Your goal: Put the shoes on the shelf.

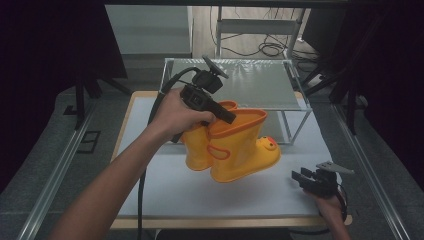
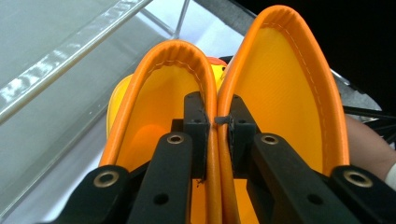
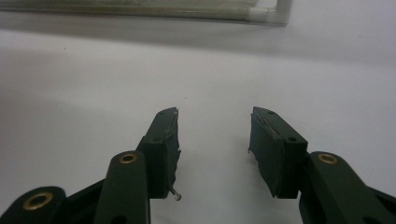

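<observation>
While the pair of yellow rain boots (image 1: 232,147) is pinched together at the adjoining orange cuffs (image 2: 215,140), the carrying step appears to be in hand: the left gripper (image 1: 220,112) is closed on both cuffs at once, one pad inside each boot top, as is seen clearly in the left gripper view, where the two rims are squeezed between the black jaws. From the high view the boots are seen hanging just in front of the glass-topped rack (image 1: 250,82), with the soles near or barely clear of the white table (image 1: 165,190); whether they touch it cannot be told. A lift onto the rack's shelf is judged the likely aim, so the next move would call for the pinch to be kept firm, the pair raised until the soles clear the shelf edge, then set down level. Further right, the right gripper (image 1: 301,178) is held low over the table's near right corner, jaws parted and nothing between them.
</observation>
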Tool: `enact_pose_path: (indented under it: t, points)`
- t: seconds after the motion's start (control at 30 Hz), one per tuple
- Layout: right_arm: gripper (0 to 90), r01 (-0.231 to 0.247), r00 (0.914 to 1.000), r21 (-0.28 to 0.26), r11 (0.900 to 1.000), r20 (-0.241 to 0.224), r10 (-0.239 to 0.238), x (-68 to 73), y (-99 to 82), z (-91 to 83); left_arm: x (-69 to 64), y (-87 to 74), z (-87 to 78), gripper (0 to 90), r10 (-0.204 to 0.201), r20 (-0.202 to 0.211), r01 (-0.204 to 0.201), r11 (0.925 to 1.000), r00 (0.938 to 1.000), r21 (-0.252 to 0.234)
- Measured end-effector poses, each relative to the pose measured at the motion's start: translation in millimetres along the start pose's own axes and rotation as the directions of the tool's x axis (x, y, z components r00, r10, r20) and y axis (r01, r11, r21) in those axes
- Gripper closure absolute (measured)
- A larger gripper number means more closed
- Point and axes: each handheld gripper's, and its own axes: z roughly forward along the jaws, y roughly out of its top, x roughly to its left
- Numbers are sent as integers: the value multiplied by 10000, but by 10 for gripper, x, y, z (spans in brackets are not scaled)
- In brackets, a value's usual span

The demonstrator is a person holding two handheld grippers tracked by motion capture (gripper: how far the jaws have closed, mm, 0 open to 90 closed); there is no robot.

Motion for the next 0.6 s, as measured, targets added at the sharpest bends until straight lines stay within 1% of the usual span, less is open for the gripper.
enact_pose_path:
  t: [0.17, 0.23, 0.3, 0.4, 0.47, 0.6]
  points:
    - [516, -47, 10000, 19, 10000, -1, 47, -3, 1, 1, -27, 104, -27, 819, -63, 224, 68, 9997, 9997, -231]
    - [517, -45, 10000, 26, 10000, 2, 45, -3, 2, 2, -40, 164, -57, 819, 1, 309, 8, 9996, 9995, -297]
    - [517, -33, 10000, -4, 10000, 5, 33, -8, 2, 3, -56, 229, -86, 819, -90, 401, 110, 9988, 9992, -487]
    - [518, -69, 10000, -11, 10000, -2, 69, -13, 2, 2, -45, 333, -136, 819, -160, 538, 197, 9974, 9984, -693]
    - [518, -95, 10000, 0, 10000, -8, 95, -14, 2, 1, -32, 412, -170, 820, -190, 544, 231, 9968, 9983, -759]
    - [519, -97, 10000, -14, 10000, 2, 97, -19, 1, -1, 4, 588, -232, 820, -395, 437, 432, 9952, 9983, -883]
